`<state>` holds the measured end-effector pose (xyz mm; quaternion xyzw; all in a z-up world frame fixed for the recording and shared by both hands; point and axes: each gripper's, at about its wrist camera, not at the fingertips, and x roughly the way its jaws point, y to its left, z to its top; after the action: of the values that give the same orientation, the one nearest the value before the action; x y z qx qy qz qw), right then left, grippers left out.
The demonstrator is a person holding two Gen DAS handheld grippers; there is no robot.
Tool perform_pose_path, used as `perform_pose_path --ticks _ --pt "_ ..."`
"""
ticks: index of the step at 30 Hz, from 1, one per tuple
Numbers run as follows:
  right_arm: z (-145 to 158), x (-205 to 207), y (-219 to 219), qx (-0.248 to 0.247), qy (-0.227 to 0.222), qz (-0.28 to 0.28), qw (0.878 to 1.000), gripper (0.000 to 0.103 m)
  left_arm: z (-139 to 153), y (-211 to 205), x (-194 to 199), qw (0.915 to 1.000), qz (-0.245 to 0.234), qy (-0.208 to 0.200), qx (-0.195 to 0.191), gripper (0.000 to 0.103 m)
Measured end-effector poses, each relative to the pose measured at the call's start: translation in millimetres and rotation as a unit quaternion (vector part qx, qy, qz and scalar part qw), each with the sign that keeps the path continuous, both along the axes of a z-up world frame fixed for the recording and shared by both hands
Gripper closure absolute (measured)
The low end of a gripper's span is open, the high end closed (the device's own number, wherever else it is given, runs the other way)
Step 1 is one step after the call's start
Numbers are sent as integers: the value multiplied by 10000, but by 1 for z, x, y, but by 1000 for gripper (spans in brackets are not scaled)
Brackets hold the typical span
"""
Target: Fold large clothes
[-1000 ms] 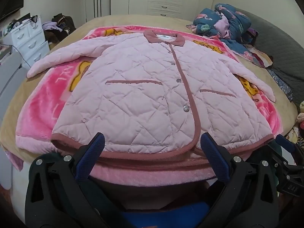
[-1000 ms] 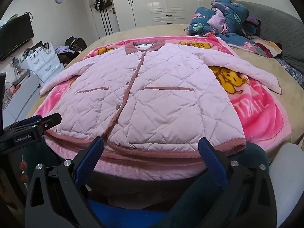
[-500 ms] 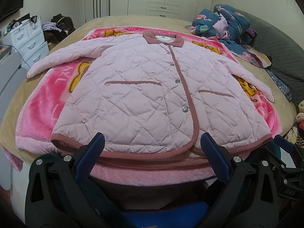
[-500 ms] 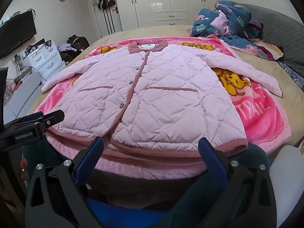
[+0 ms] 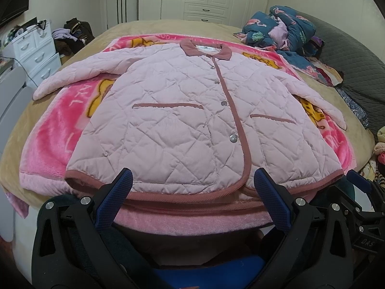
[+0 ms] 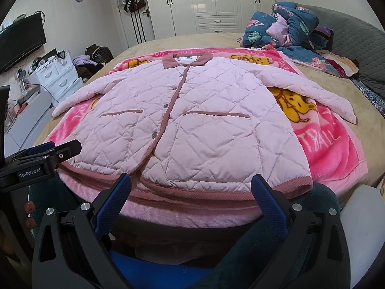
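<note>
A pale pink quilted jacket point(image 5: 182, 120) with dusty-rose trim lies flat and buttoned, face up, sleeves spread, on a bright pink cartoon blanket point(image 5: 55, 130). It also shows in the right wrist view point(image 6: 199, 125). My left gripper point(image 5: 192, 180) is open and empty, its jaws wide apart just in front of the left half of the hem. My right gripper point(image 6: 191, 183) is open and empty in front of the right half of the hem. The left gripper also shows at the left edge of the right wrist view point(image 6: 48, 154).
The blanket covers a tan bed point(image 5: 149, 27). A heap of blue patterned bedding point(image 5: 284, 31) lies at the far right by a grey headboard point(image 5: 349, 72). White drawers point(image 5: 36, 48) and clothes stand on the left, white wardrobes point(image 6: 216, 2) behind.
Both grippers have risen slightly, so the jacket sits a little lower in both views. The jacket has not moved and both grippers stay open.
</note>
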<state>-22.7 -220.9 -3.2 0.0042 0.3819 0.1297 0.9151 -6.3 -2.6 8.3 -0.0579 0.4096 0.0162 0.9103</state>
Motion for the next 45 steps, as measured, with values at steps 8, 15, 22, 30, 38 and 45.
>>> perform_pose_path --ticks 8,15,22,30,38,45 --pt "0 0 0 10 3 8 10000 4 4 -1 0 10000 -12 2 1 8" --pt "0 0 1 3 6 0 10000 4 0 -1 0 10000 -12 13 -12 8" --pt "2 1 1 20 5 6 10000 4 0 -4 1 10000 -45 29 -12 8" --pt "0 3 1 19 45 30 10000 4 -3 -5 3 10000 -73 27 -17 8" --pt "-5 20 4 -53 217 165 9996 4 0 -1 19 10000 -30 -15 20 8" --pt "4 47 12 -43 243 250 9994 4 6 9 44 10000 39 21 35 8"
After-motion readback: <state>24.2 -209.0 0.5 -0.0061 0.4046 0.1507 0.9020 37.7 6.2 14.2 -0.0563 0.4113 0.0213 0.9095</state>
